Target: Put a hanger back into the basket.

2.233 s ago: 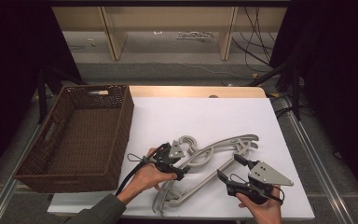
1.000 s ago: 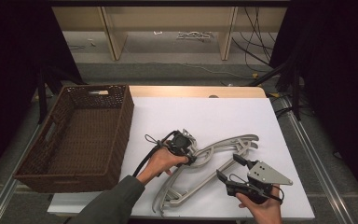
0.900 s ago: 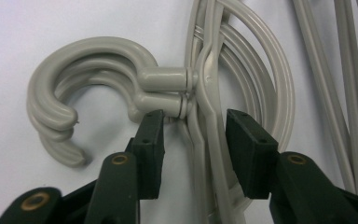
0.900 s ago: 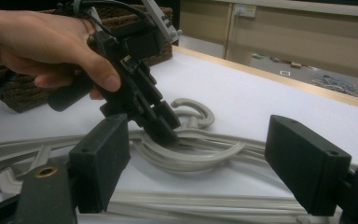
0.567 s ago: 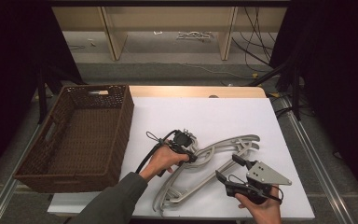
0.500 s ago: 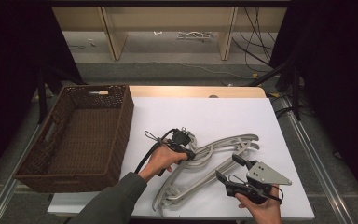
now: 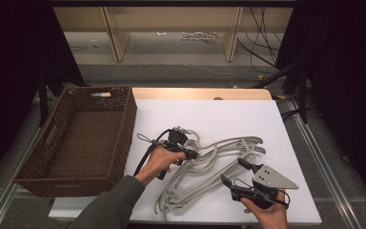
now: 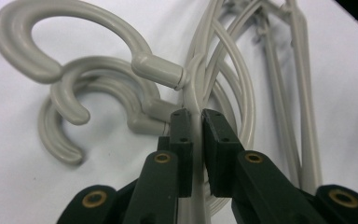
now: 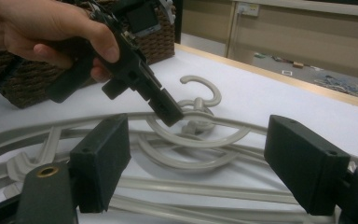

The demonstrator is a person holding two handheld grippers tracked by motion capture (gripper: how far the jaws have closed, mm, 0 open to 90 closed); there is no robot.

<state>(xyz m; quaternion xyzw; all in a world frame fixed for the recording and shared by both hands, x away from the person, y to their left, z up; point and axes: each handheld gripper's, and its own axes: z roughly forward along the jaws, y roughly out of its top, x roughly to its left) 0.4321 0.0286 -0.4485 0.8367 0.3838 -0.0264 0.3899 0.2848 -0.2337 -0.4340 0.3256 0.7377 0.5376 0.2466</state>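
Several grey plastic hangers (image 7: pixel 219 157) lie stacked on the white table top, hooks (image 8: pixel 88 14) pointing toward the basket. My left gripper (image 7: pixel 194 155) reaches down onto the stack just below the hooks. In the left gripper view its jaws (image 8: pixel 196 135) have just been closing and now pinch the curved bar of one hanger (image 8: pixel 193 88). The right gripper view shows that same gripper (image 9: pixel 170 109) in a hand, tip on the hanger bar (image 9: pixel 191 135). My right gripper (image 7: pixel 233 171) stands open near the front right, with its jaws (image 9: pixel 203 158) wide apart above the hangers' long arms.
A dark brown wicker basket (image 7: pixel 124 129) stands at the table's left, touching the white top's edge. White surface lies bare behind the hangers and to their right. Wooden shelving and cables sit on the floor beyond the far edge.
My left gripper moved right and a little away from me onto the hangers just below the hooks. Its jaws closed on one hanger's bar. The right gripper stayed in place.
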